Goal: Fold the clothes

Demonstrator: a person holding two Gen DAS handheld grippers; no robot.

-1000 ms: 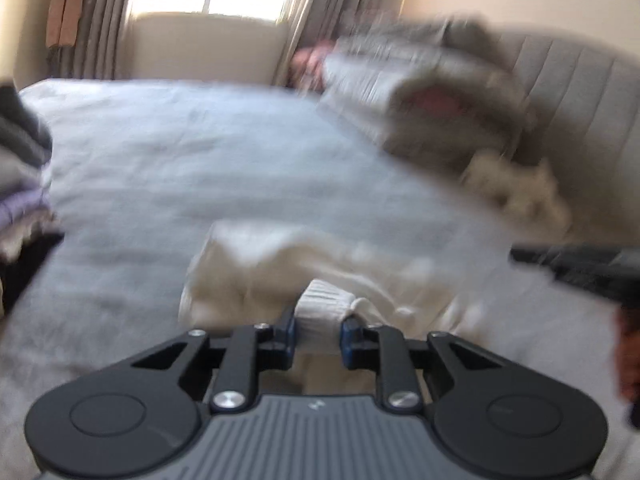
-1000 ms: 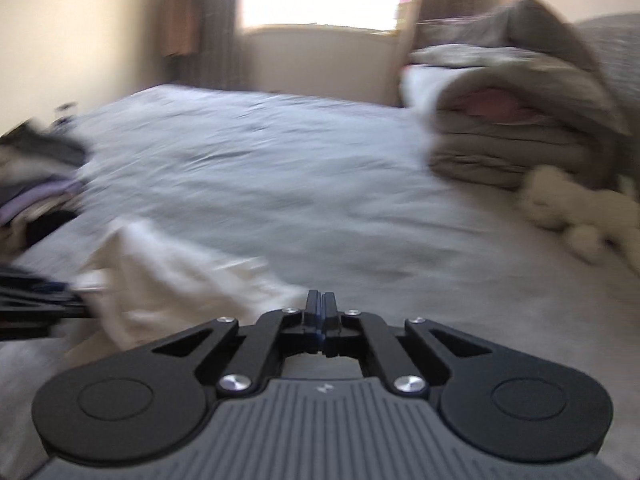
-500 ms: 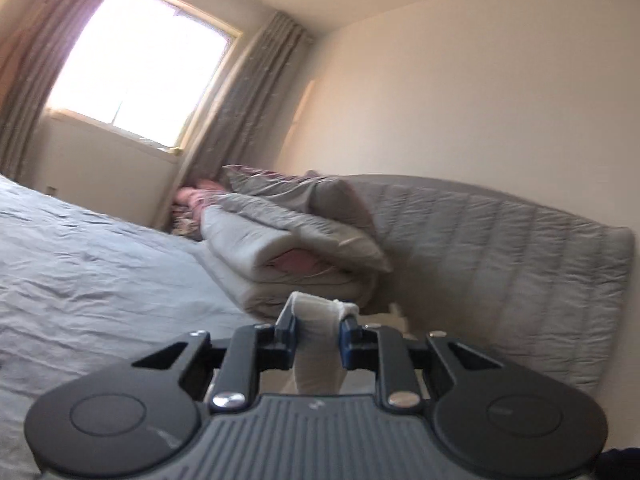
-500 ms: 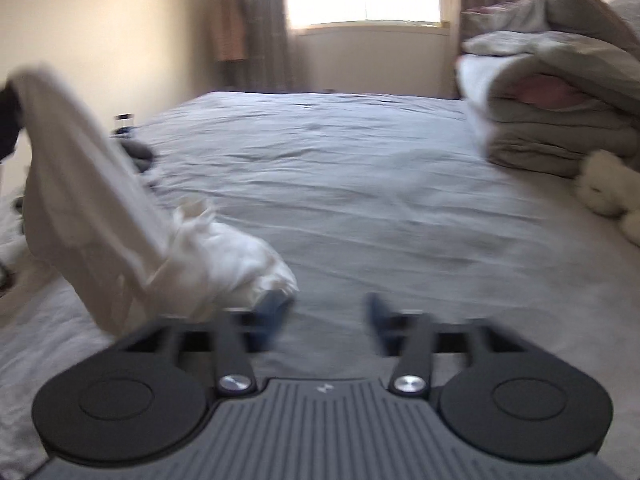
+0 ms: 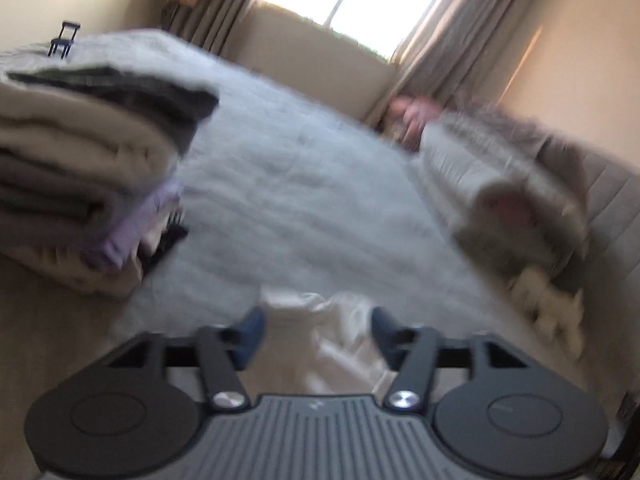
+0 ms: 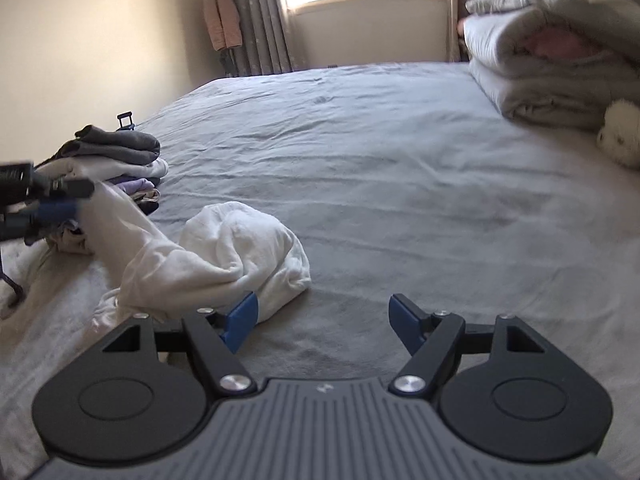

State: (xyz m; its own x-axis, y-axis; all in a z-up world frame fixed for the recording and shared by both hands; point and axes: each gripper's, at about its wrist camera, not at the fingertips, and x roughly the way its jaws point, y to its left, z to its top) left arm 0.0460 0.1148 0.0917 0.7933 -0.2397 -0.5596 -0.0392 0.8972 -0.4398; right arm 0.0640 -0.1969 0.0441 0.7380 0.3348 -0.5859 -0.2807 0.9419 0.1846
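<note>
A crumpled white garment [image 6: 224, 248] lies on the grey bed [image 6: 360, 152], just ahead and left of my right gripper [image 6: 322, 316]. That gripper is open with nothing between its blue fingers [image 6: 240, 316]. In the right wrist view a stretch of the garment rises leftward up to my left gripper [image 6: 52, 200] at the frame's edge. The blurred left wrist view shows my left gripper [image 5: 318, 330] open, jaws wide apart, with the white garment [image 5: 340, 320] lying below the gap.
A stack of folded clothes [image 6: 120, 160] sits at the bed's left side, close to the left gripper [image 5: 80, 152]. A folded duvet [image 6: 540, 72] and a pale plush toy [image 6: 620, 132] lie at the right by the headboard. Open grey bedding spreads ahead.
My left gripper has opened and let go of the white cloth it held; its view swung from the headboard down to the bed. The right gripper stays open and the raised garment has dropped lower.
</note>
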